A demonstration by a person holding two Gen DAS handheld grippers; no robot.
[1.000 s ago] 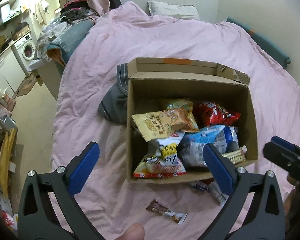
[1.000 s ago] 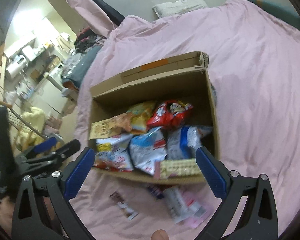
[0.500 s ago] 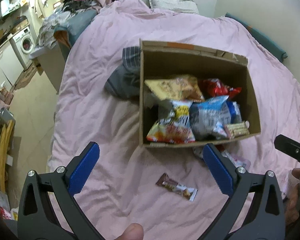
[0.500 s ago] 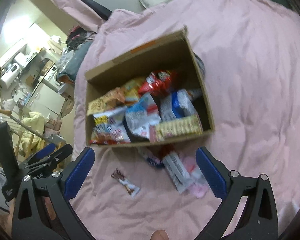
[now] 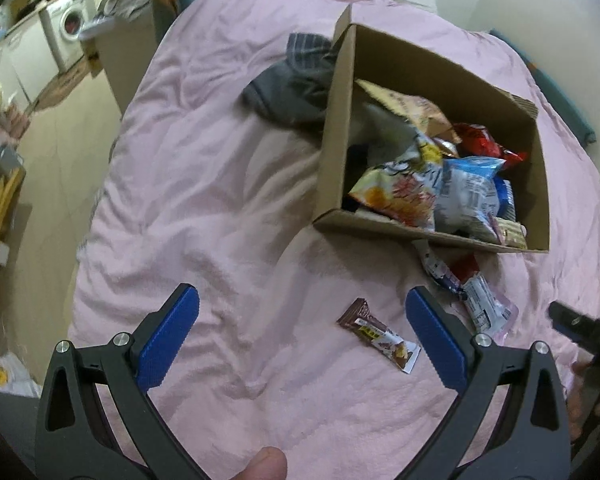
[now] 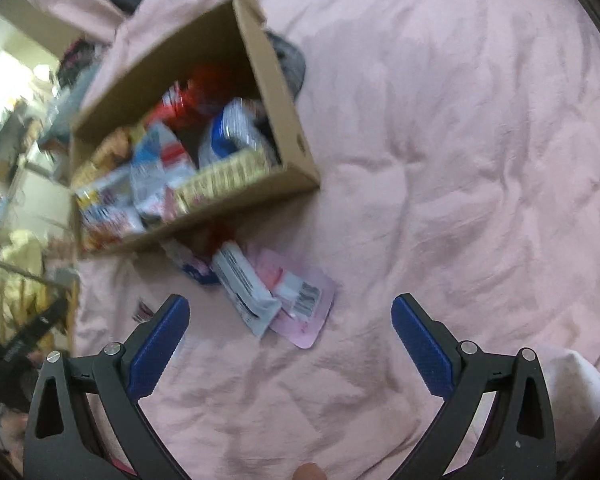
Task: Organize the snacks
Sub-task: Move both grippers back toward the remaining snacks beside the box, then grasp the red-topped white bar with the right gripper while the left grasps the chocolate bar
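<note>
While you hold both tools above the pink bedcover (image 5: 204, 184), the left gripper (image 5: 302, 320) has its blue-padded fingers (image 5: 168, 332) spread wide with nothing between them. Your right gripper (image 6: 290, 328) is equally wide open and empty, its fingers (image 6: 422, 348) hanging over bare bedcover.

Nearest your left gripper, a brown chocolate bar (image 5: 378, 334) lies flat on the bedcover, just inside the right finger and not touching it. Beyond it, a small heap of loose snack packets (image 5: 474, 300) rests against the near wall of the cardboard box (image 5: 332, 128). In the right wrist view that heap shows a white packet (image 6: 244, 288) overlapping a pink packet (image 6: 304, 304) that bears a barcode; these lie between the right gripper and the box.

The box stands open toward the middle of the bed, filled with snack bags: a yellow-and-white bag (image 5: 400, 188), a blue-and-white bag (image 5: 470, 192), a red bag (image 5: 482, 144) and a wafer pack (image 6: 224, 178) at the near wall. The right wrist view is motion-blurred, so labels cannot be read.

Behind the box, grey folded clothing (image 5: 292, 84) lies touching its far side.
</note>
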